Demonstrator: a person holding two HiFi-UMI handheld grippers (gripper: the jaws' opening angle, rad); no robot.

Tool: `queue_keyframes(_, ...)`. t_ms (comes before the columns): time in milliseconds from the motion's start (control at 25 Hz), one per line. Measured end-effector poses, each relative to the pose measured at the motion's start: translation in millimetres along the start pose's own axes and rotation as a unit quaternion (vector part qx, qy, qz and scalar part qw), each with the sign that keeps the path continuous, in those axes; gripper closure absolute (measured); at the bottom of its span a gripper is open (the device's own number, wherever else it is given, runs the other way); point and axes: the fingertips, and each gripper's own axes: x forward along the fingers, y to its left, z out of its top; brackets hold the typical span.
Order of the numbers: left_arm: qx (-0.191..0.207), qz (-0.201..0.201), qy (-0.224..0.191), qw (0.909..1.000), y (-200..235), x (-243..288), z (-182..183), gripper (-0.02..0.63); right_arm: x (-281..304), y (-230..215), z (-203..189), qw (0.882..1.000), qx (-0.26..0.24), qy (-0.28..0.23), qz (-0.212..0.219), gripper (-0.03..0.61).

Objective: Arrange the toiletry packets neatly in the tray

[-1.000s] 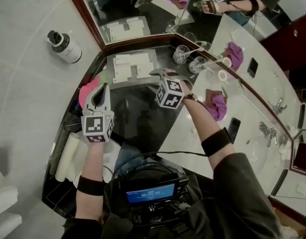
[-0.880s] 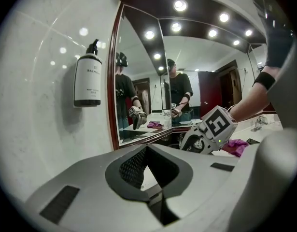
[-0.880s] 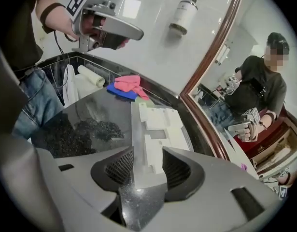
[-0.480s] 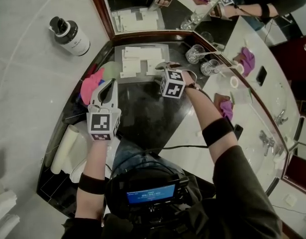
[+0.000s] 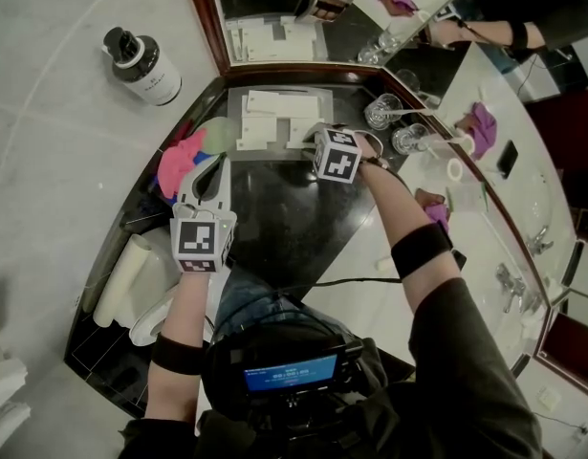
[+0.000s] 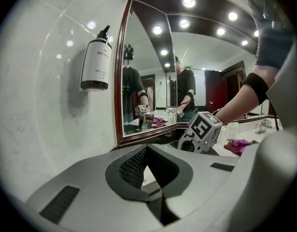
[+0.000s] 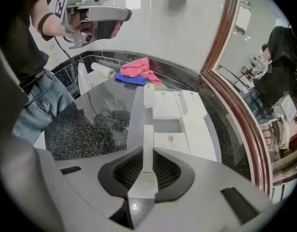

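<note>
The right claw has dropped to the tray, closing on an edge-on packet whose long axis runs up-frame, while the left claw is clenched empty.

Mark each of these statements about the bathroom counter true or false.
The left gripper is shut, holding nothing. True.
The right gripper is empty. False: the right gripper has just been closing its fingers and grips a thin white packet edge-on.
The pink cloth lies in the tray. False: the pink cloth lies on the dark counter, outside the tray.
A dark pump bottle hangs on the wall. True.
</note>
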Motion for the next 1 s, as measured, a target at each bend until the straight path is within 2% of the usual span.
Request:
queue_keyframes(160,0.002,0.001,0.001,1.0,-2.2,-0.3,0.1,0.614,6.1,7.0,-9.2,1.0,0.006,0.011,0.01,0.499)
queue_keyframes(480,0.004,0.002,-0.004,1.0,-3.2,-4.8,3.5,0.614,-6.9,2.0,-3.8,1.0,0.013,0.006,-0.018,0.499)
queue_keyframes(800,0.007,-0.005,-0.008,0.9999,-9.4,-11.7,6.9,0.614,-40.1,3.3,12.0,0.997,0.055,-0.028,-0.055,0.499)
queue_keyframes(1000,0.013,-0.015,-0.011,0.9997,-21.8,-15.2,10.7,0.614,-64.2,12.5,9.3,0.989,0.112,-0.052,-0.083,0.499)
